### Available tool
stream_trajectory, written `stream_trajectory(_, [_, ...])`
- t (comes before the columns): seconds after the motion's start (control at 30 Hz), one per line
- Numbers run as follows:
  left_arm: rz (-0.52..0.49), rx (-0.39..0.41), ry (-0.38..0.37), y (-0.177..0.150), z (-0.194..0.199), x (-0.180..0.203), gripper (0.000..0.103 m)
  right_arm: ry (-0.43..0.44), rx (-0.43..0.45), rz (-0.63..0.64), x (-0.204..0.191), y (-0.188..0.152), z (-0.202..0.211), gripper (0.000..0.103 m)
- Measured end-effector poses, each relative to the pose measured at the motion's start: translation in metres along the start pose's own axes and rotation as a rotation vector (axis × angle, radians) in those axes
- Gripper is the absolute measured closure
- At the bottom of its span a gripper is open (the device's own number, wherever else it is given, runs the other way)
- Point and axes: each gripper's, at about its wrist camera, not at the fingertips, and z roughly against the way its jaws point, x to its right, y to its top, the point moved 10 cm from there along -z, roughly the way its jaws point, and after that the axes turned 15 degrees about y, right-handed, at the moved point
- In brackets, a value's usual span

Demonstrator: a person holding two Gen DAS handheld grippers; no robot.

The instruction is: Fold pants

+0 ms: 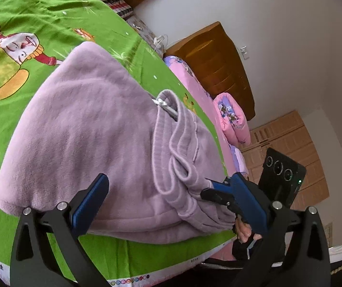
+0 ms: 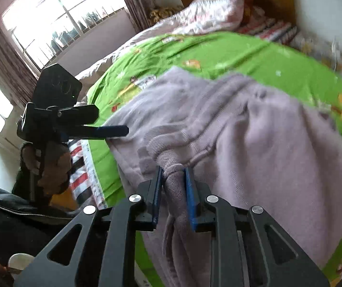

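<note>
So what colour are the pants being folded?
Pale lilac fleece pants, seen best in the left wrist view, lying on a green cartoon-print bedsheet.

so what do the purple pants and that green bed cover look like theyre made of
The purple pants look like thick fleece or plush knit: a matte, fuzzy nap, soft rounded folds and a ribbed waistband. The right tongs pinch a bunched edge. The green bed cover looks like thin printed woven cotton or a blend: flat, slightly sheened, with fine sharp creases and cartoon prints.
</note>
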Motion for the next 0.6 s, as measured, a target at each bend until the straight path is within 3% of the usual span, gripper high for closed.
stream_trajectory(0.17, [-0.019,-0.004,0.015,0.003,-0.012,0.010,0.002,-0.112,-0.061,0.102,-0.007,-0.003,-0.014,0.080])
stream_trajectory(0.27, [-0.018,-0.011,0.024,0.004,-0.017,0.016,0.002,-0.125,-0.020,0.122,-0.014,-0.001,-0.010,0.086])
stream_trajectory(0.33, [-0.014,-0.011,0.012,0.006,-0.013,0.022,0.002,-0.083,0.066,0.134,-0.031,0.009,0.010,0.087])
stream_trajectory(0.43, [-0.002,-0.018,-0.030,0.010,-0.010,0.025,0.002,-0.090,0.073,0.177,-0.038,0.009,0.020,0.087])
stream_trajectory(0.53, [-0.005,-0.044,-0.047,0.014,-0.019,0.031,0.002,-0.118,-0.031,0.160,-0.019,-0.015,-0.017,0.084])
stream_trajectory(0.6, [-0.016,-0.057,-0.016,0.016,-0.029,0.034,0.002,-0.144,0.004,0.190,-0.018,-0.019,-0.026,0.080])
